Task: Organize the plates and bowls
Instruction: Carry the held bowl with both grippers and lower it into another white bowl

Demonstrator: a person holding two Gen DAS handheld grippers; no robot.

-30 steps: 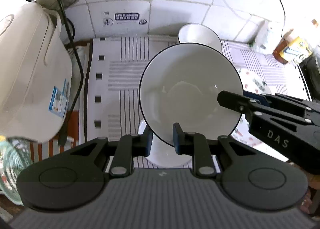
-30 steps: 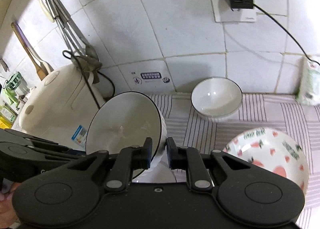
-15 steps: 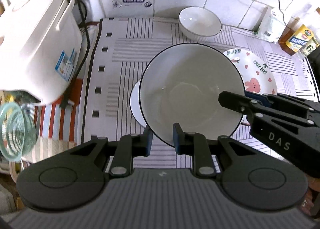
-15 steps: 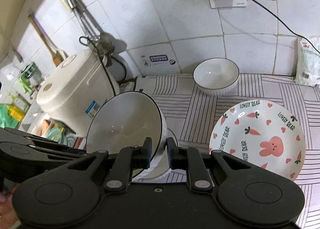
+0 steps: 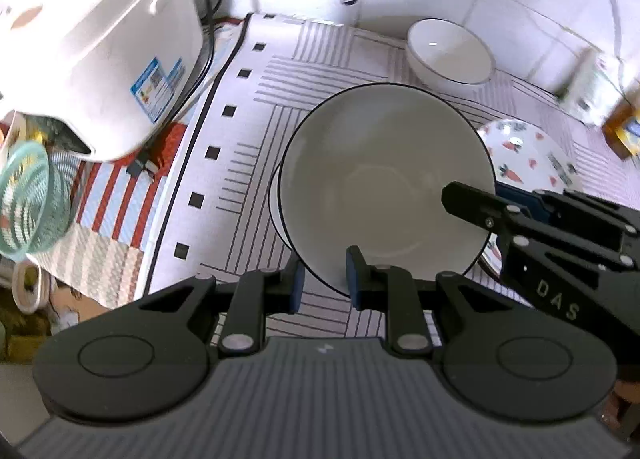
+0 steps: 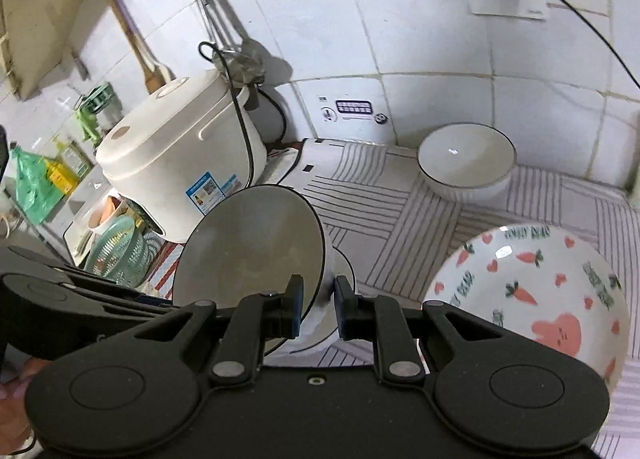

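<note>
A large white bowl with a dark rim (image 5: 384, 187) (image 6: 248, 247) is held in the air by both grippers. My left gripper (image 5: 323, 279) is shut on its near rim. My right gripper (image 6: 318, 307) is shut on its right rim and shows in the left wrist view (image 5: 472, 205). A second white bowl (image 5: 275, 203) (image 6: 342, 275) sits on the cloth right under it, mostly hidden. A smaller white bowl (image 5: 450, 51) (image 6: 466, 159) stands by the tiled wall. A carrot and rabbit plate (image 5: 528, 159) (image 6: 532, 291) lies at the right.
A white rice cooker (image 5: 100, 55) (image 6: 180, 163) with a black cord stands at the left. A green wire basket (image 5: 28, 199) (image 6: 116, 251) is left of the striped cloth (image 5: 256, 99). Bottles and a packet (image 5: 592, 95) crowd the right. Utensils (image 6: 208, 7) hang on the wall.
Both grippers have carried the large bowl a little nearer and lower over the bowl beneath it. The views swung left, and the rice cooker looms larger in the left wrist view.
</note>
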